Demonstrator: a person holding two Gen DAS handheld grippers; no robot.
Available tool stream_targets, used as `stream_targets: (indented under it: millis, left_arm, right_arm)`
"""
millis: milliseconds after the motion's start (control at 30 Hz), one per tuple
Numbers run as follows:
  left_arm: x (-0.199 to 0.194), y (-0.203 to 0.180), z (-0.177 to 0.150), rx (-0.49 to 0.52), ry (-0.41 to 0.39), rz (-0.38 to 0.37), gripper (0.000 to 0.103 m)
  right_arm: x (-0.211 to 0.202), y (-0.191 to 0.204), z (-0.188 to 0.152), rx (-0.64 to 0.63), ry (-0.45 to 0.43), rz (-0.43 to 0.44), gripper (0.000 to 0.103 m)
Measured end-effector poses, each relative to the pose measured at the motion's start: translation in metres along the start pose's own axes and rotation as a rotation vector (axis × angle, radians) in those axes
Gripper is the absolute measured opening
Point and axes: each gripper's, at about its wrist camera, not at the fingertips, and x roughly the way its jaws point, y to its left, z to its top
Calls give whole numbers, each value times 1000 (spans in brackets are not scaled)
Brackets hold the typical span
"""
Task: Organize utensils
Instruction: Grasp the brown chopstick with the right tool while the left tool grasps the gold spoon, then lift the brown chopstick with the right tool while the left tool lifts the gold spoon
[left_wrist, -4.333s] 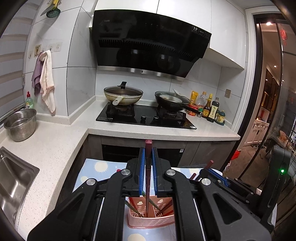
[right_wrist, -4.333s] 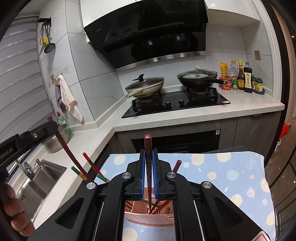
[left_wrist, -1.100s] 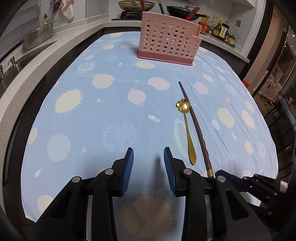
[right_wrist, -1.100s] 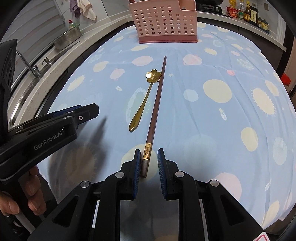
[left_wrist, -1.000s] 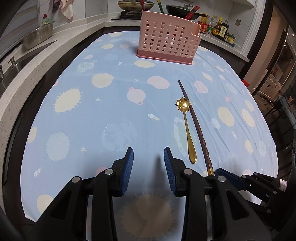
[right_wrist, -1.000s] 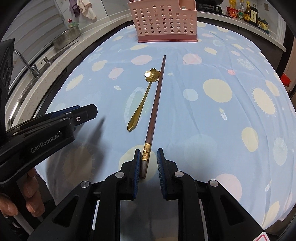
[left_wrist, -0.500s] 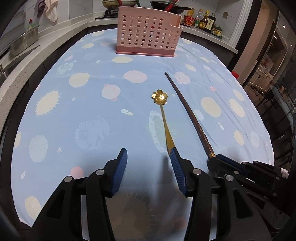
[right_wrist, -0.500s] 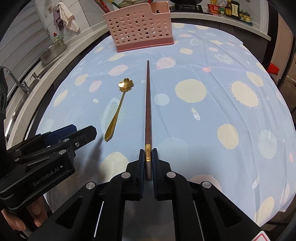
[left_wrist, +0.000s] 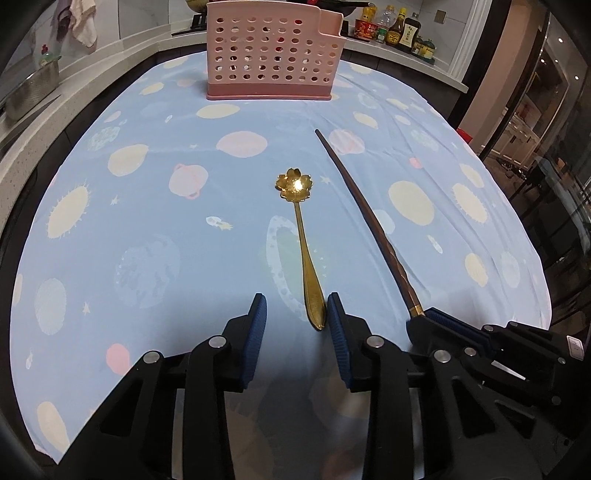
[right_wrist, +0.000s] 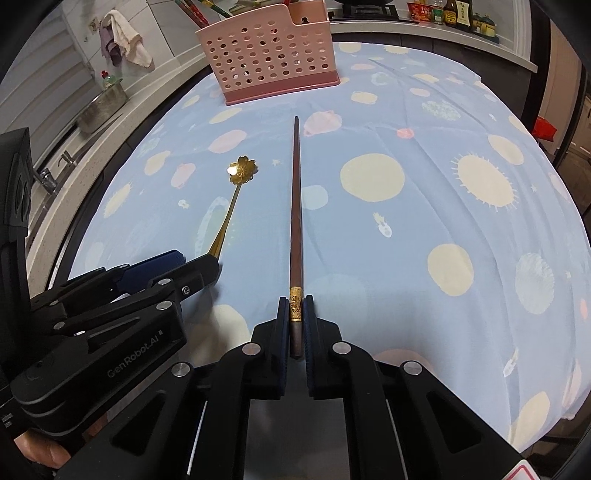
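Blue cloth (left_wrist: 155, 206) printed with pale suns and planets covers the table, with a kitchen counter and hob behind it.

Straight ahead of both grippers, at the far end of the cloth, stands a pink perforated utensil holder (left_wrist: 273, 51). Several chopsticks poke out of its top in the right wrist view.

The left gripper (left_wrist: 293, 321) hangs low over the cloth with its blue-padded jaws spread apart. A gold spoon (left_wrist: 304, 251) lies flat on the cloth, its handle tip between the fingertips, just beside the right-hand pad and touching neither clearly. The spoon runs away from the gripper toward the holder. Its bowl is shaped like a five-petalled flower and catches a bright glint of light.

The right gripper (right_wrist: 295, 317), just to the right of the left one, is clamped on the thick end of a dark brown chopstick (right_wrist: 295, 206). The chopstick points straight ahead from the jaws toward the holder, tapering to a thin tip, with a gold patterned band (right_wrist: 295, 301) sitting right at the fingertips. Whether its far tip rests on the cloth cannot be told.

About a second ago the right jaws stood apart around the chopstick's end; now they are pressed on it. The left gripper was then left of the spoon; now the handle tip lies inside its jaws.
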Motion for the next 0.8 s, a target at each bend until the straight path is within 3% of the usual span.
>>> stream_targets:
  millis: [133,200,467,800]
  left_arm:
    - [1,-2,-1,14,2,-2,14]
    - [1,-1,-1,12,4,-8,10]
    - [-3,2,-2,-1,6,-16,10]
    - [-33,14,1,-43,-49,-7,10]
  right_arm:
    - [1,-1,1,0,1,4,7]
    - [1,-1,1,0,0,6,7]
    - [-3,0,1,2,-10,15,7]
    - [-25,7,7,-8,-65,30,7]
